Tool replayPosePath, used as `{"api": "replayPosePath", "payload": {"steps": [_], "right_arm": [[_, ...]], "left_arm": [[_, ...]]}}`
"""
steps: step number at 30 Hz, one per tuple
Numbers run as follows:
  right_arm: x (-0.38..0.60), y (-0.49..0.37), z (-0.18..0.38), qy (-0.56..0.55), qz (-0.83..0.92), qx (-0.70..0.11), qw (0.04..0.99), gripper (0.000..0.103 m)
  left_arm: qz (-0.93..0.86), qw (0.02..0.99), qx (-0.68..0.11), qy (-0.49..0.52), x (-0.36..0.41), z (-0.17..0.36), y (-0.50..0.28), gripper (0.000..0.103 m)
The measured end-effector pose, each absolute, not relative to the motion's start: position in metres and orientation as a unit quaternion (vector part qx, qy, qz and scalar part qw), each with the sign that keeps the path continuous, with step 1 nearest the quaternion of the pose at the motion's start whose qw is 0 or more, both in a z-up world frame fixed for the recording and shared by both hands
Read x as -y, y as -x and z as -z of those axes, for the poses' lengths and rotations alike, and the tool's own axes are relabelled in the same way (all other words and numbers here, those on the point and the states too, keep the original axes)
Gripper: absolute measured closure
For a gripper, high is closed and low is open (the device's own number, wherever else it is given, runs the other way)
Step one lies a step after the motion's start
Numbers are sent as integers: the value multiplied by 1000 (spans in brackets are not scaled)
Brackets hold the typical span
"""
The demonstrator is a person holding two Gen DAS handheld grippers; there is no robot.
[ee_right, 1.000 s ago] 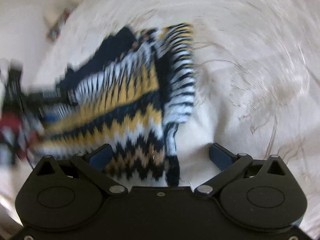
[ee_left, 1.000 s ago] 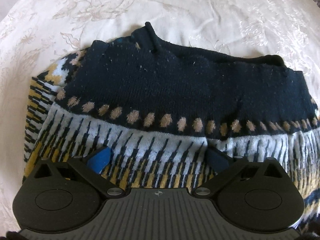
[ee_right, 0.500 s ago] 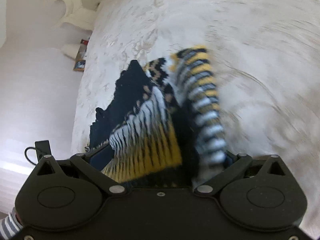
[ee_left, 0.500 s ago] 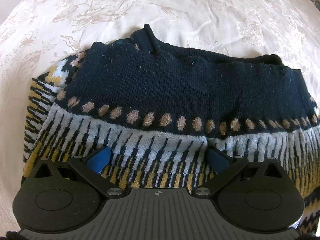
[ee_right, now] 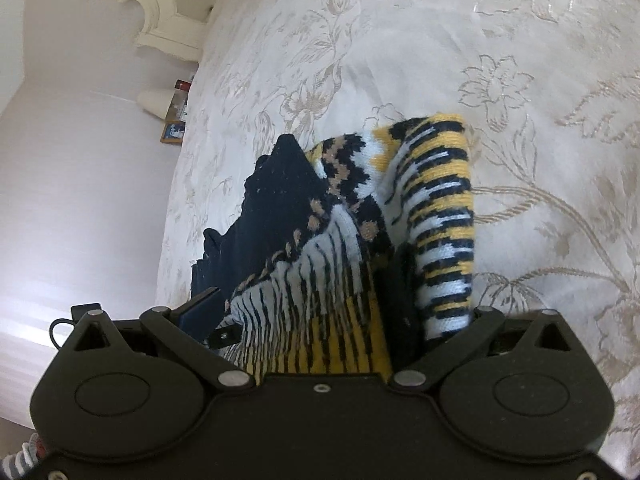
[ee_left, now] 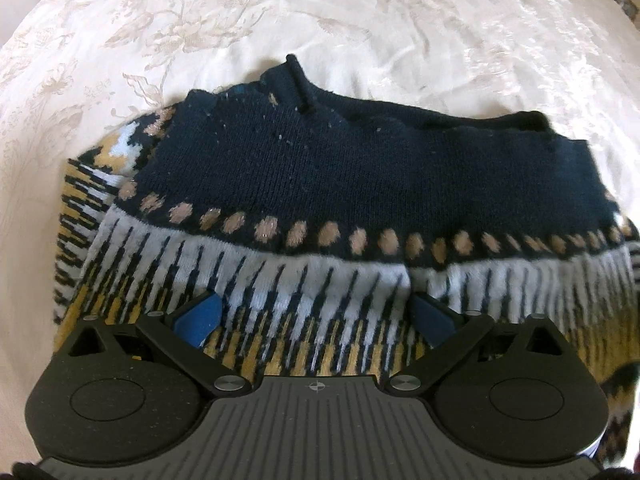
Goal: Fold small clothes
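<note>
Lying between both grippers' spread fingers (ee_left: 200, 314): sweater (ee_left: 320, 184).

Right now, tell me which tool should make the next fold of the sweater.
Right. The right tool already has the sweater between its open fingers at one edge, with its striped sleeve alongside. The left tool is open above the sweater's middle, gripping nothing.

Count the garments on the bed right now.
1. A single knitted sweater lies on the bedspread under the open left gripper; the right gripper straddles one end of it. Anything beneath its folds is hidden.
</note>
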State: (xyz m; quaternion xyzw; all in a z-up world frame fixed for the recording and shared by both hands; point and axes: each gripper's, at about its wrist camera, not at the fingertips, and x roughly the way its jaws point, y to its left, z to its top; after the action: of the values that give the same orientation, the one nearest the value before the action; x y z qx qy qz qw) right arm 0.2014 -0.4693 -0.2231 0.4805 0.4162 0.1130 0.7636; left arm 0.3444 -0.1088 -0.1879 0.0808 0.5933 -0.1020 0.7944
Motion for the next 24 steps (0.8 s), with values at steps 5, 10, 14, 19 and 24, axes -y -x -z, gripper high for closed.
{"api": "replayPosePath", "payload": {"steps": [5, 10, 14, 19, 24], "right_arm": [[463, -206, 220, -473, -109, -425, 764, 0], [462, -194, 220, -475, -110, -430, 760, 0], [464, -183, 219, -473, -106, -436, 758, 1], [462, -183, 215, -461, -98, -452, 758, 3], [459, -188, 208, -425, -64, -479, 766, 48]], "left_arm": [[116, 797, -586, -84, 101, 172, -312, 9], [121, 798, -582, -99, 95, 176, -272, 9], [119, 783, -602, -101, 92, 192, -266, 7], [115, 781, -610, -61, 78, 182, -273, 9], [98, 784, -613, -12, 40, 165, -267, 10]]}}
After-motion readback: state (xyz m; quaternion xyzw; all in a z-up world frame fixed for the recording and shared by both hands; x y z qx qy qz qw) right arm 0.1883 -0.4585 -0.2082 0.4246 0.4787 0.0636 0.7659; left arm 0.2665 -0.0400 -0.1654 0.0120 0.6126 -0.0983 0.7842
